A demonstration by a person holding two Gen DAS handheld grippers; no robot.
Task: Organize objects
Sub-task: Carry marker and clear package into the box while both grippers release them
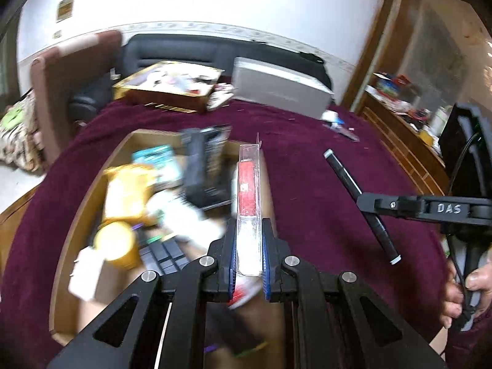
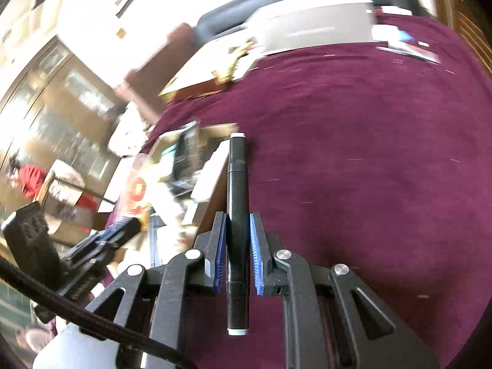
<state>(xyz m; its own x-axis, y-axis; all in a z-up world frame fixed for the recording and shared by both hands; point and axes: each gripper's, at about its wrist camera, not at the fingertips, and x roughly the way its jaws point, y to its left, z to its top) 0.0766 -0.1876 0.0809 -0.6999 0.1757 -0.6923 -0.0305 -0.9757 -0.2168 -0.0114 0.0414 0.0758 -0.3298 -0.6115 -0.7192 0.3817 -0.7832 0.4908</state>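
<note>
My left gripper (image 1: 249,240) is shut on a long clear plastic pack with a red item inside (image 1: 249,190). It holds the pack above the right side of an open cardboard box (image 1: 92,172) on the maroon cloth. My right gripper (image 2: 238,233) is shut on a black marker with white ends (image 2: 236,184), held above the cloth just right of the box. The marker (image 1: 363,206) and right gripper (image 1: 369,201) also show in the left wrist view. The left gripper (image 2: 129,226) shows blurred at the left of the right wrist view.
The box holds a yellow bottle (image 1: 120,243), a black remote-like item (image 1: 200,166), a teal pack (image 1: 153,156) and other clutter. A gold tin (image 1: 172,87) and a grey box (image 1: 276,87) stand at the far edge. Small items (image 1: 338,126) lie at far right.
</note>
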